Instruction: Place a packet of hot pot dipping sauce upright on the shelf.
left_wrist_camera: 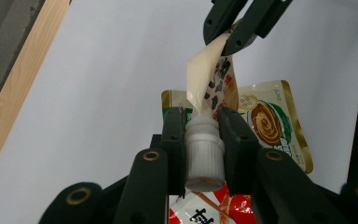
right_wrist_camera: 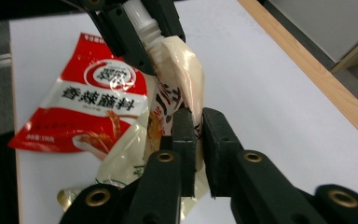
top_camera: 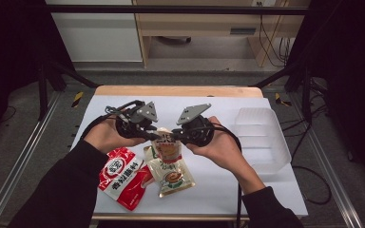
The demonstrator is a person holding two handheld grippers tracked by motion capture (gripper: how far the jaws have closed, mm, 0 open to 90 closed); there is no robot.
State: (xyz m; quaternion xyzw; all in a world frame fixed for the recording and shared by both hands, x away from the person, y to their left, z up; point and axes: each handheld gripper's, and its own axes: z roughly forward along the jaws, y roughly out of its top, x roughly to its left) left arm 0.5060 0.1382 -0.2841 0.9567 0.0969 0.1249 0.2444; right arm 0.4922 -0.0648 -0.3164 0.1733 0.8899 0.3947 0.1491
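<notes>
From the high view, both hands hold a spouted pouch [top_camera: 167, 146] up over the middle of the white bench [top_camera: 218, 185], left gripper [top_camera: 153, 134] and right gripper [top_camera: 175, 135] meeting on it. A red packet [top_camera: 123, 175] and a green-edged packet [top_camera: 173, 176] lie toward the near edge; a clear tray [top_camera: 261, 137] sits right, with open bench beyond.

In the left gripper view, its fingers [left_wrist_camera: 173, 140] clamp the pouch's white cap [left_wrist_camera: 205, 154].

In the right gripper view, its fingers [right_wrist_camera: 186, 135] stand narrow, pinching the pouch's body.
</notes>
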